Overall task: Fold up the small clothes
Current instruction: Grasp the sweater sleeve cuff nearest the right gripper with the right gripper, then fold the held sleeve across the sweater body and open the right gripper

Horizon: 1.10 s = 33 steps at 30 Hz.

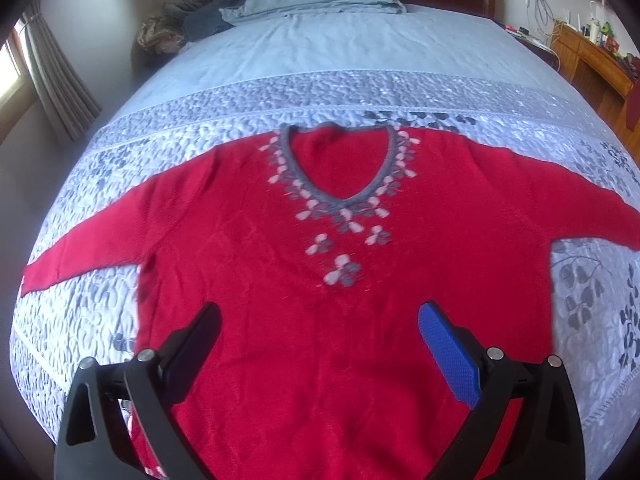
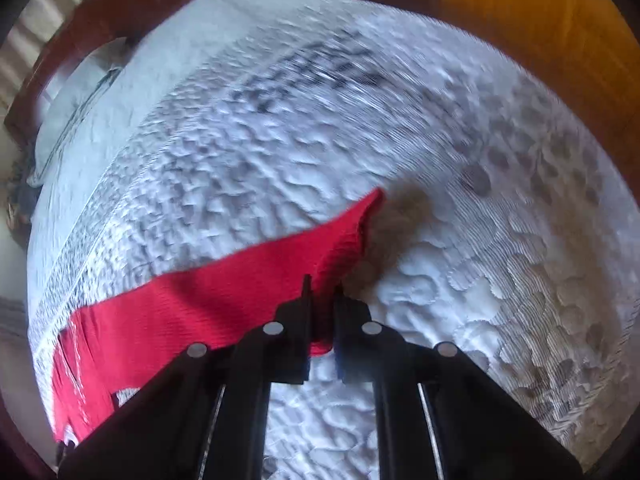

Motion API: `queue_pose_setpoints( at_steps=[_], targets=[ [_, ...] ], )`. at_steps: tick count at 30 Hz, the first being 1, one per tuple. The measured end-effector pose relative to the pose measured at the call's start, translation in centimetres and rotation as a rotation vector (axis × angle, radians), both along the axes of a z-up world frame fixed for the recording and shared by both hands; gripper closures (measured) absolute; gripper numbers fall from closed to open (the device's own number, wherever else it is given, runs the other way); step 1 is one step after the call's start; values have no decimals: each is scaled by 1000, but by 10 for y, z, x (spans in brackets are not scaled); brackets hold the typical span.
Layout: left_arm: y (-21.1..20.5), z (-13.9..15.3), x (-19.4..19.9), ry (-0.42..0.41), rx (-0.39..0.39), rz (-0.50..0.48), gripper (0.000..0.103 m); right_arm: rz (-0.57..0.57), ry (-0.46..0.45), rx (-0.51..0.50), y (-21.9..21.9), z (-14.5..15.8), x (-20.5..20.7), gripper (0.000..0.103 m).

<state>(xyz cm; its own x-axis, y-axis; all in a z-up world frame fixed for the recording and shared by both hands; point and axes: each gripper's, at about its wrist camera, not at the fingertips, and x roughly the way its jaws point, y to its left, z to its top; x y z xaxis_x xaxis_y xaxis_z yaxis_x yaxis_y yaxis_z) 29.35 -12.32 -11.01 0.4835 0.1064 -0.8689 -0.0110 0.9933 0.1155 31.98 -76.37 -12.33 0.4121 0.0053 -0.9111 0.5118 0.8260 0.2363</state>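
My right fingers (image 2: pixel 322 292) were clamped on the red sweater's sleeve (image 2: pixel 240 280). My left fingers (image 1: pixel 320 320) hung wide apart above the sweater (image 1: pixel 280 280) spread on the bed (image 1: pixel 320 60).

Both wrist views steeply down, close — shared red sweater (image 1: pixel 280 280) and bedspread (image 1: pixel 280 92).

Hem of red knitted V-neck sweater (image 1: pixel 304 320): cut off by the lower edge, left wrist view.
Sleeve end: hidden between black right gripper (image 2: pixel 322 290) fingers.
Pale grey quilted bedspread (image 2: pixel 280 152): smeared by blur.
Clutter on wooden desk (image 1: pixel 588 56): too small to be told.
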Motion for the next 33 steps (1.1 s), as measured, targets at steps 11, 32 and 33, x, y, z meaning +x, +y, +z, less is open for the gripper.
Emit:
queue_pose_setpoints(
  at_steps=[11, 32, 33],
  targets=[
    [83, -2, 11, 26, -9, 96, 4, 391, 10, -161, 242, 39, 52, 96],
    [64, -21, 64, 108, -237, -28, 5, 630, -23, 31, 431, -10, 64, 72],
    [52, -24, 69, 126, -276, -56, 5, 623, -23, 14, 420, -9, 56, 72]
  ],
)
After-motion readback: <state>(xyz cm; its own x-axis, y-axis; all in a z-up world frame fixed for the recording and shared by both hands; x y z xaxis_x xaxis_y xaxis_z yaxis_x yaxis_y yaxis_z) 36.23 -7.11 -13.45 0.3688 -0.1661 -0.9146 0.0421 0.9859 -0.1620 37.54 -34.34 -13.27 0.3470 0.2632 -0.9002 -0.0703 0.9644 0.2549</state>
